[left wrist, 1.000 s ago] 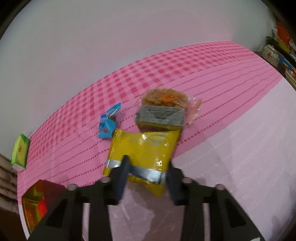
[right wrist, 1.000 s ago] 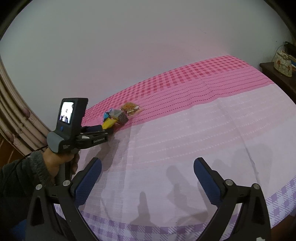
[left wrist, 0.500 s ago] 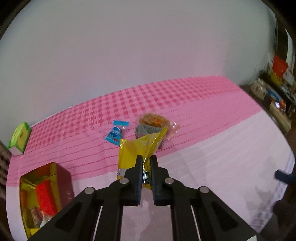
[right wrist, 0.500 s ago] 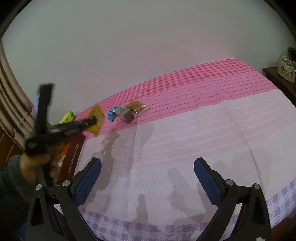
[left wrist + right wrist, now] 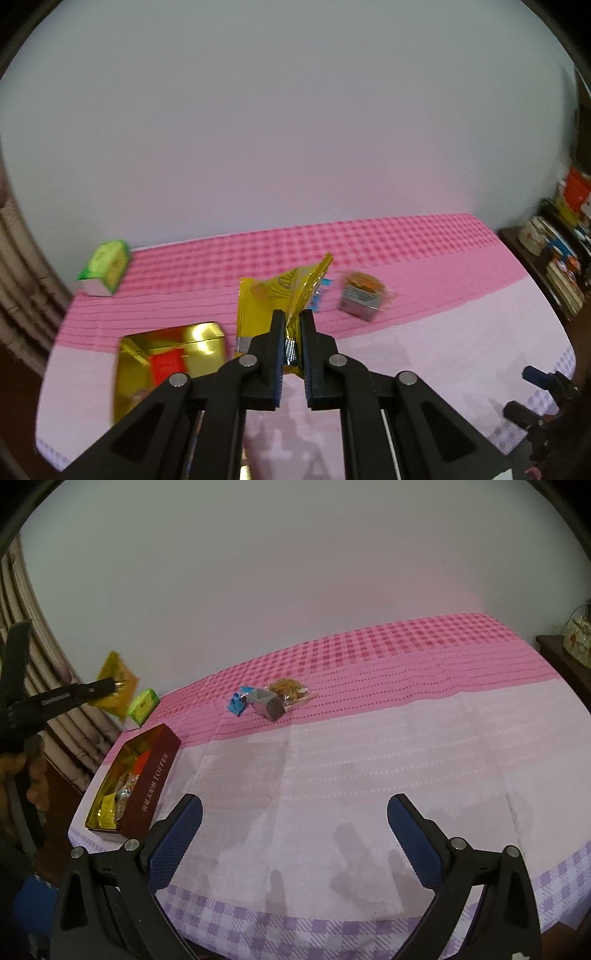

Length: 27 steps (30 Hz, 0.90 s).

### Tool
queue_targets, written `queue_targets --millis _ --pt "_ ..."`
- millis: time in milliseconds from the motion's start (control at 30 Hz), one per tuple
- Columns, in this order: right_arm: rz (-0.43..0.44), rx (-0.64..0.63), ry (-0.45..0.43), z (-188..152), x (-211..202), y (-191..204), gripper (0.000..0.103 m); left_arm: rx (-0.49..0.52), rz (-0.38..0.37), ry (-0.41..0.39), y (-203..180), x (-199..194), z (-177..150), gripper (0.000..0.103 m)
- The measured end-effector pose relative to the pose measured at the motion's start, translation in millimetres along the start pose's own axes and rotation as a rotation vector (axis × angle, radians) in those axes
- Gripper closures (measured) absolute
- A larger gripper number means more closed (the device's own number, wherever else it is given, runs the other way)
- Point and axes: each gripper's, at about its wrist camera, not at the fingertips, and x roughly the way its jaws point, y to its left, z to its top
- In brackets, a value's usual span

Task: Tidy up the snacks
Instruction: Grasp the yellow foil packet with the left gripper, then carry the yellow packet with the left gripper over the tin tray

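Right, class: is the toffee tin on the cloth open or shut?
Open. The toffee tin has no lid on it; both views show its gold inside and wrapped snacks lying in it.

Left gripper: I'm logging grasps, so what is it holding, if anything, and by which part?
The left gripper is shut on the yellow snack packet, pinching its lower edge; the packet hangs clear of the bed.

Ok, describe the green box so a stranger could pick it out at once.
Start at the pink checked tablecloth and follow it to its far left corner by the wall. The small green box sits there alone, beyond the open toffee tin. It is the only green item and the only cardboard carton.
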Motion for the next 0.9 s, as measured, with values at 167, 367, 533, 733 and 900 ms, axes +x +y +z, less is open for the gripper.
queue_targets --millis 167,367,533,733,900 --pt "-0.001 -0.006 -0.031 3.1 -10.2 3.8 0.003 -0.027 0.065 -0.031 28.2 -31.2 -0.8 0.095" --pt "0.003 -0.010 -0.076 9.1 -26.2 9.3 0.003 -0.023 0.131 -0.072 48.8 -71.7 4.6 0.095" --pt "0.001 -0.016 -0.112 12.6 -38.8 13.7 0.001 -0.023 0.157 -0.100 58.5 -96.8 5.4 0.095" --pt "0.012 -0.014 -0.136 15.7 -48.3 16.3 0.001 -0.034 0.163 -0.097 65.9 -117.2 -7.7 0.095" --pt "0.014 -0.010 -0.143 16.7 -51.5 15.7 0.001 -0.051 0.156 -0.073 69.3 -119.8 -30.7 0.094"
